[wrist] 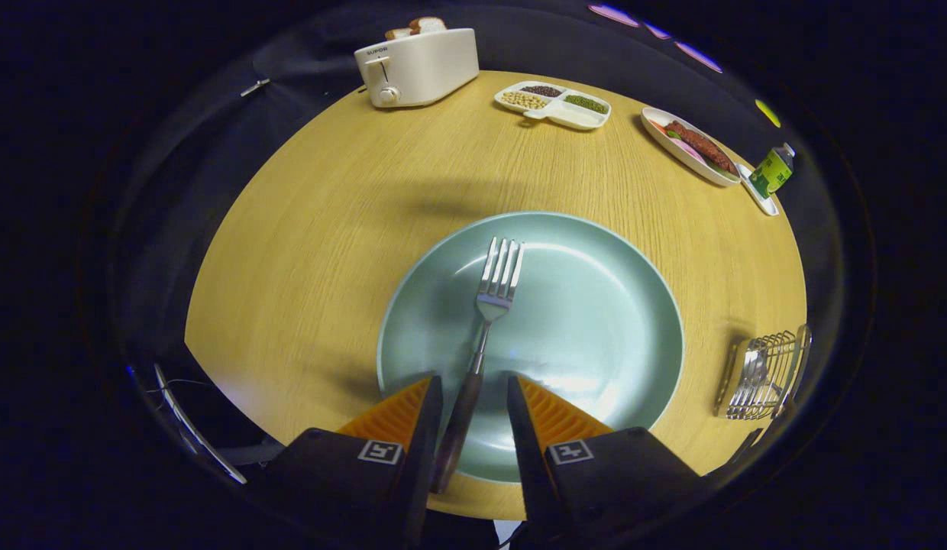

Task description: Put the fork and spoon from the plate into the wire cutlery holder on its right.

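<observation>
The jaws [473,393] stand released astride the fork [485,321] handle on the green plate [596,321].

Fork [485,336] handle's end hidden behind the fingers [412,416].

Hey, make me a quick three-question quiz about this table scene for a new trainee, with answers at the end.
1. True or false: the fork lies on the plate.
2. What lies between the gripper fingers? A) fork handle B) bottle C) toaster
3. Which item stands on the table beyond the plate, with bread in it?

Key: 1. True. 2. A; the fingers straddle the handle, apparently not yet pressing it. 3. The toaster.
</observation>
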`<state>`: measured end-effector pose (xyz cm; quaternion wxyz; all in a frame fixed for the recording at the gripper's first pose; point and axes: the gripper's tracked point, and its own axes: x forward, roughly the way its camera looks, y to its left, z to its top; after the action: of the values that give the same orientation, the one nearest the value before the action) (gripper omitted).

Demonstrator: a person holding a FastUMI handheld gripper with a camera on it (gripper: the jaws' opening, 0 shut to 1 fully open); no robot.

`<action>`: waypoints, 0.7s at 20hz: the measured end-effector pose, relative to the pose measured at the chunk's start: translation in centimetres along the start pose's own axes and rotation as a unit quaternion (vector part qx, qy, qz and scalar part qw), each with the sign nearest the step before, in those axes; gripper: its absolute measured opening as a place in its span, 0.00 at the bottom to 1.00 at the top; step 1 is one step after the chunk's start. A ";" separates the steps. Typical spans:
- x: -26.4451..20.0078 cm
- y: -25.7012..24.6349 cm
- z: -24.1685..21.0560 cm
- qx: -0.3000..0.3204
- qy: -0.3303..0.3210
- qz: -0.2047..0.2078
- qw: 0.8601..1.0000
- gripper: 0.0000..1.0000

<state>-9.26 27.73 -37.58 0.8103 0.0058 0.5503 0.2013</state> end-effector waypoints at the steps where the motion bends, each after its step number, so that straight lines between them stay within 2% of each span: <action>1: 0.1 -0.2 -0.3 0.002 0.007 -0.006 1.000 0.49; 2: 0.4 -0.6 -0.1 0.008 0.000 -0.008 1.000 0.24; 3: 0.0 -0.9 -0.1 0.014 0.000 -0.007 1.000 0.20; 4: 0.2 -0.7 0.2 0.016 -0.004 0.003 1.000 0.11; 8: -1.7 -1.7 1.0 0.019 -0.028 0.033 0.999 0.09; 11: -5.1 -2.5 1.1 0.019 -0.027 0.080 0.996 0.09; 14: -10.5 -6.8 0.7 -0.043 -0.016 0.094 0.995 0.09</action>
<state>-9.74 18.16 -29.47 0.7961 0.0262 0.5251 0.2997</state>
